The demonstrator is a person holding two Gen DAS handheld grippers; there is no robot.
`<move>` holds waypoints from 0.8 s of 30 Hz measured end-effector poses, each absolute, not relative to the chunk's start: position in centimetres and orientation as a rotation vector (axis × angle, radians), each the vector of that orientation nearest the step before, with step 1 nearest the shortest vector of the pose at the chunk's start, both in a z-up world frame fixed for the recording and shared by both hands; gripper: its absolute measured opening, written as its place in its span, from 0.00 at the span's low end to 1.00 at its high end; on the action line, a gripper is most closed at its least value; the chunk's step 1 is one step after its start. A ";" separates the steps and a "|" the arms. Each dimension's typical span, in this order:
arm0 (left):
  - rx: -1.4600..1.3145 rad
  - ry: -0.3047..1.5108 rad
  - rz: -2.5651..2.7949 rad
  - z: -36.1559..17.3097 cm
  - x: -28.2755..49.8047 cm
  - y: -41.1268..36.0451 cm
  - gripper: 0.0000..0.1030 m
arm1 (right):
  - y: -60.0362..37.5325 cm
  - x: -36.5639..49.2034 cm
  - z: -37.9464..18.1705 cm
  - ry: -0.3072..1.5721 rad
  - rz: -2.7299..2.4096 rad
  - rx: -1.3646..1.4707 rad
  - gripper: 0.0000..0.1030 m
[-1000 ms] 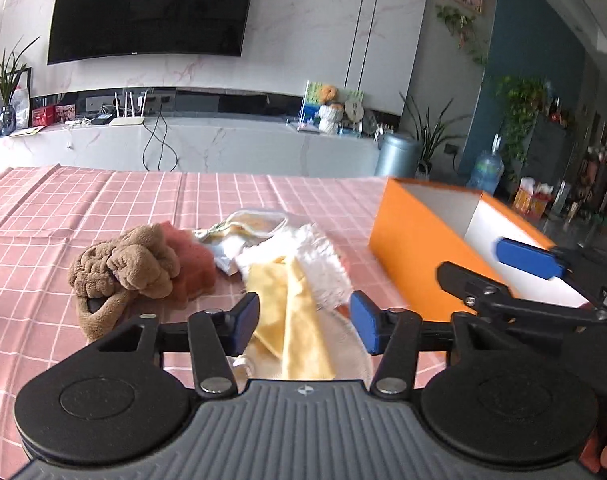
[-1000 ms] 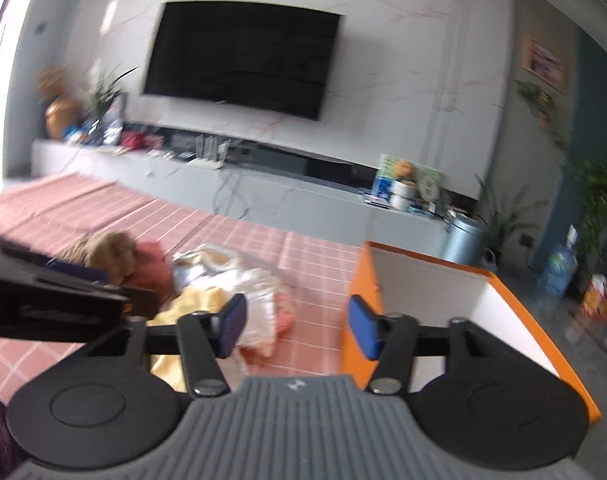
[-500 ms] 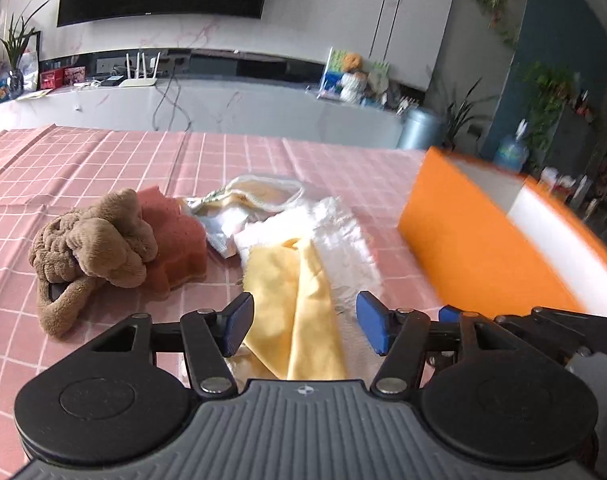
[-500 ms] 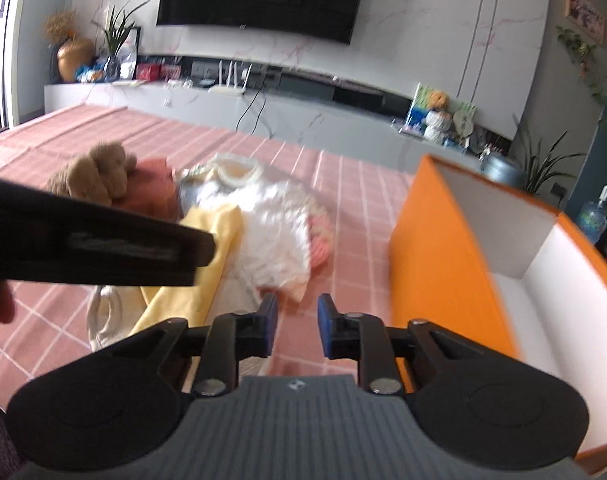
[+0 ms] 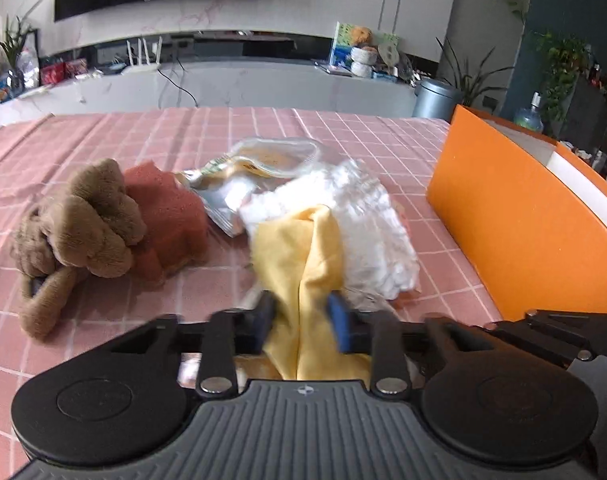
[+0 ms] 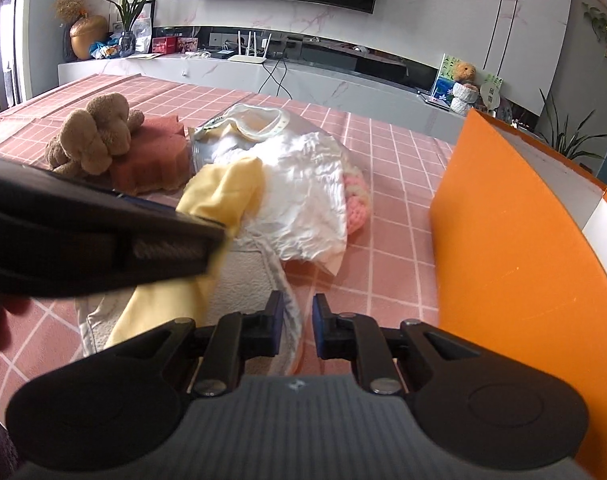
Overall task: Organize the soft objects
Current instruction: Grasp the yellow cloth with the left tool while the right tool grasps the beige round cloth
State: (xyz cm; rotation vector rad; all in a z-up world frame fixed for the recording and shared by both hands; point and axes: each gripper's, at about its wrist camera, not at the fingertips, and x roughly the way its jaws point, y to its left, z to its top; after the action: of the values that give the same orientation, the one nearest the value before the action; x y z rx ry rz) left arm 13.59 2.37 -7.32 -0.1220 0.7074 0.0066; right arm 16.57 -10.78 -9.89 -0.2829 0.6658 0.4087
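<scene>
Yellow cloth [image 5: 303, 256] fills the gap of your left gripper [image 5: 301, 322] in the left wrist view: the jaws are closing with a fold of it bunched between the blue pads [image 5: 340, 322], which look to be pressing it already, probably so you can lift it clear of the white fluffy cloth [image 5: 367, 224] lying just beside it. The brown plush [image 5: 79, 232] and the rust sponge [image 5: 167, 216] sit apart on the left, the orange box [image 5: 515, 220] stands to the right, likely where the soft things belong. In the right wrist view, your right gripper [image 6: 298, 330] is closing too, nearly shut, with a white strap [image 6: 291, 312] of a cream fabric piece running up between its pads; whether they pinch it I cannot tell. The same yellow cloth [image 6: 227, 192] lies to its left, in the other gripper's tip.
</scene>
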 end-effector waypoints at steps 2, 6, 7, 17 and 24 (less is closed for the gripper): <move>-0.138 0.698 0.015 -7.0 13.3 3.0 0.12 | -10.8 16.5 -9.9 0.665 0.412 -0.288 0.13; -0.160 0.669 0.022 -6.0 12.8 3.8 0.10 | -10.9 16.5 -9.0 0.663 0.415 -0.279 0.13; -0.160 0.657 0.026 -5.6 12.6 3.9 0.10 | -11.0 16.6 -8.6 0.654 0.415 -0.271 0.13; -0.207 0.645 -0.015 -3.9 12.1 4.8 0.10 | -10.3 15.5 -7.0 0.642 0.538 -0.229 0.60; -0.208 0.668 -0.047 -4.7 11.6 4.3 0.05 | -9.2 15.0 -9.1 0.756 0.575 -0.232 0.55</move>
State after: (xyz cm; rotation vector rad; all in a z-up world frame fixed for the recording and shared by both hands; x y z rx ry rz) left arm 11.55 4.31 -4.68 -0.2083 0.6678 -0.0467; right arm 14.97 -9.20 -9.05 -0.2324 0.7555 0.5746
